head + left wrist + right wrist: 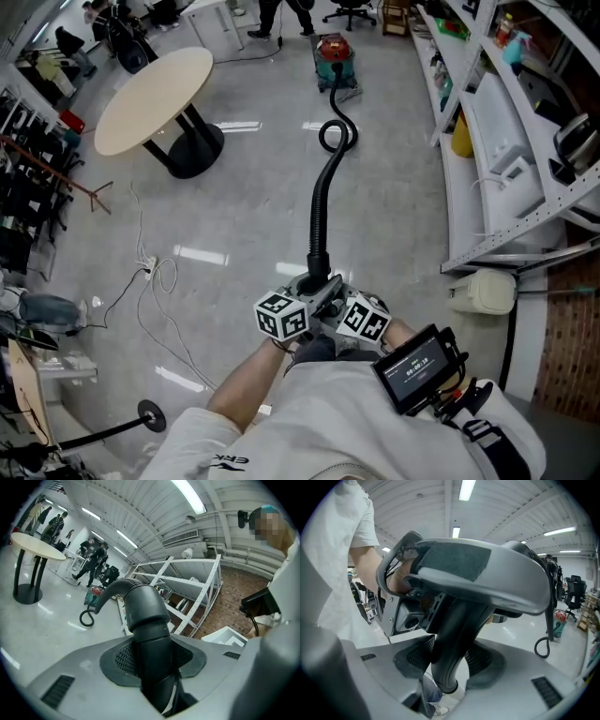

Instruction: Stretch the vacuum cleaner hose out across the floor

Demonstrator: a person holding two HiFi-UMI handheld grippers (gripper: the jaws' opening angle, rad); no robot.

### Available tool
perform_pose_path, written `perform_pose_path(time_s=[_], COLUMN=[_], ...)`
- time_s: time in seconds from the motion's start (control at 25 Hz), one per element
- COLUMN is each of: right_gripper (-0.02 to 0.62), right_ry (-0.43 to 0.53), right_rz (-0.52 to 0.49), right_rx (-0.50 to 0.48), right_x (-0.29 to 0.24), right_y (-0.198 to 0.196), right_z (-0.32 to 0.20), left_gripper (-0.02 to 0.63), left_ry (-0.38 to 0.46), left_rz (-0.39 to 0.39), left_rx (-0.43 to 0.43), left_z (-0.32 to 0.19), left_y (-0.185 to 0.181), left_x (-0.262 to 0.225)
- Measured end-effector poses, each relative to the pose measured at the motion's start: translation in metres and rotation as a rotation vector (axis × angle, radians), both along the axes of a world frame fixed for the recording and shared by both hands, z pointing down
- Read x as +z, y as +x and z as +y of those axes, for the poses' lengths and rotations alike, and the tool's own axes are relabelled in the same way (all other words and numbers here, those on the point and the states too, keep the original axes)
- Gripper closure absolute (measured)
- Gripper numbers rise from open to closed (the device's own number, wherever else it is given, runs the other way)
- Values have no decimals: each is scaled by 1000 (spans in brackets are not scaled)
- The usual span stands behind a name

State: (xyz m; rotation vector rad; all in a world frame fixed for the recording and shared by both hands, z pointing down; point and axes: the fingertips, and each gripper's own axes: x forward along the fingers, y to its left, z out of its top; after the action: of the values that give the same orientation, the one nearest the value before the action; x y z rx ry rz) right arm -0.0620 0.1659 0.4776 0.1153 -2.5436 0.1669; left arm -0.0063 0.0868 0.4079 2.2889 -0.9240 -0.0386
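Note:
A black vacuum hose (322, 202) runs across the grey floor from the red and green vacuum cleaner (335, 58) at the far end. It makes one small loop (336, 136) close to the machine, then comes nearly straight to me. Both grippers hold its near end side by side. My left gripper (309, 292) is shut on the hose's smooth black cuff (146, 620). Just beyond it, my right gripper (335, 294) is shut on the hose end (452, 639), whose open mouth pokes out below the pads. The left gripper's grey body (478, 573) fills the top of the right gripper view.
A round beige table (155, 98) on a black base stands at the far left. White shelving (497, 141) lines the right side, with a white box (483, 291) at its foot. Thin cables (155, 281) lie on the floor to my left. People stand beyond the vacuum.

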Motion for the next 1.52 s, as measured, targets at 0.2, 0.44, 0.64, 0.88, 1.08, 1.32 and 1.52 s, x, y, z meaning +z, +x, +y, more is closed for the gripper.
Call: perform_pose_path(time_s=[0.2,0.44,0.64,0.88,1.08,1.32,1.52], right_gripper=[407,407,407,407,407,407,408], right_ry=[-10,10,25,16,-1,2,12], right_rz=[-1,16,33,43,49,60,72], right_rx=[-13,5,27,49,43,-5,-41], right_x=[2,5,6,10,12,18,25], right_y=[-7,-28,-53,-78,-83,-75,-57], right_z=[37,75,107,152,185,223,261], left_gripper=[460,460,460,460,460,460,460], left_ry=[-9,9,17,9,-1,-14,-25], left_rz=[4,1,10,15,19,10,-5], left_rx=[-11,3,23,49,47,12,-15], left_z=[36,76,111,156,187,224,260], left_y=[-8,-28,-54,-77,-83,-77,-63], left_x=[3,4,3,7,9,16,23])
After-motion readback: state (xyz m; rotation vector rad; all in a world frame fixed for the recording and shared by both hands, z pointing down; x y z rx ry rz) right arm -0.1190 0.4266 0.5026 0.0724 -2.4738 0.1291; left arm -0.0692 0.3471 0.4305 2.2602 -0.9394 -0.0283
